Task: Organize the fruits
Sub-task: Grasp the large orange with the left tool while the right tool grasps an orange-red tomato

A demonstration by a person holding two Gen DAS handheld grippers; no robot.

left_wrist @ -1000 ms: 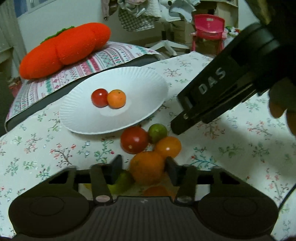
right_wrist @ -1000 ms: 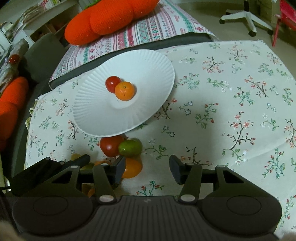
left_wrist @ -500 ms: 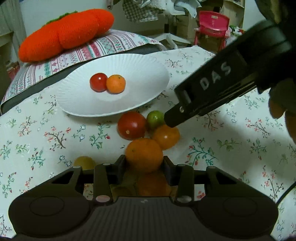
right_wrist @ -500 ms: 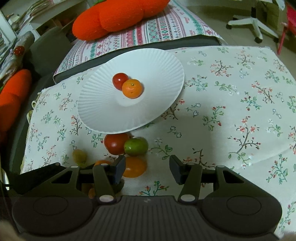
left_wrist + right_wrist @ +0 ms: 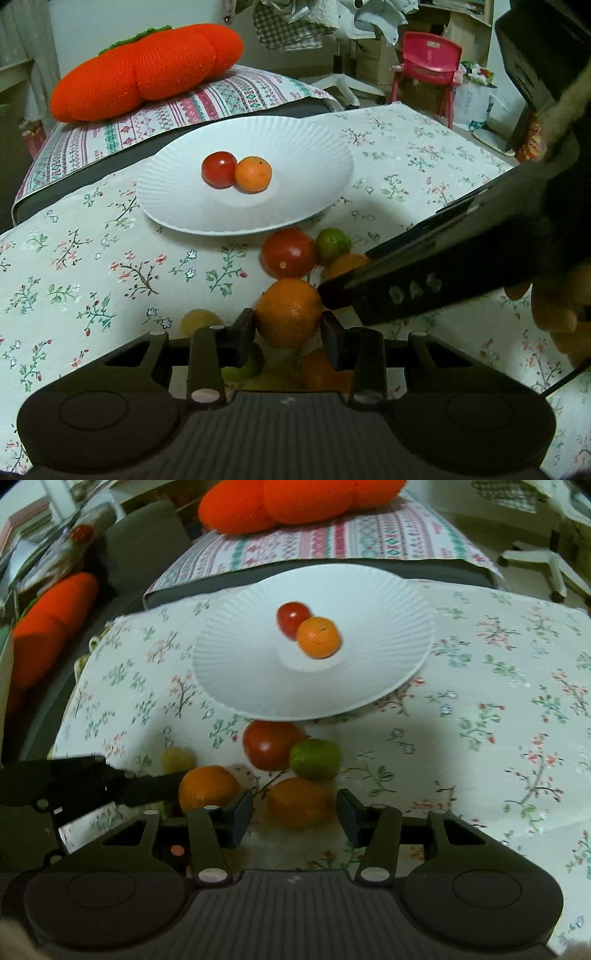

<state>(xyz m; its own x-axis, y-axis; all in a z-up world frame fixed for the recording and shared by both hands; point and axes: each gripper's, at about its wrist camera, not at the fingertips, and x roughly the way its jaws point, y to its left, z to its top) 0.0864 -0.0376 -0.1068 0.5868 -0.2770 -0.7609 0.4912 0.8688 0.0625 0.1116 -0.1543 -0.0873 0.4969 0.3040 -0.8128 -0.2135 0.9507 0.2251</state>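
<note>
Two fruits lie on the white paper plate at upper centre of the left wrist view: a small tomato and a small mandarin, touching side by side. The mandarin's dark stem speck faces up and to the right. Every fruit here is round, so none shows a long axis.

Below the plate's near rim, a cluster sits on the flower-printed surface. It holds a larger tomato with a pale spot turned toward the camera, a green citrus touching its right side, and an amber fruit just below that one. A big orange is at lower centre, with a yellowish fruit to its left.

The left tool is pinching the big orange, a pad pressed on each side.

The right tool has just been closing. The amber fruit lies between its fingers, at lower centre of the right wrist view, with a sliver of gap at each pad, so it stands spread, not gripping.

In the left wrist view the right tool's dark body slants in from the right. It carries pale letters reading "DAS", tilted upward to the right, with a person's fingers beside it.

An orange knitted cushion lies at upper left on a patterned cover
</note>
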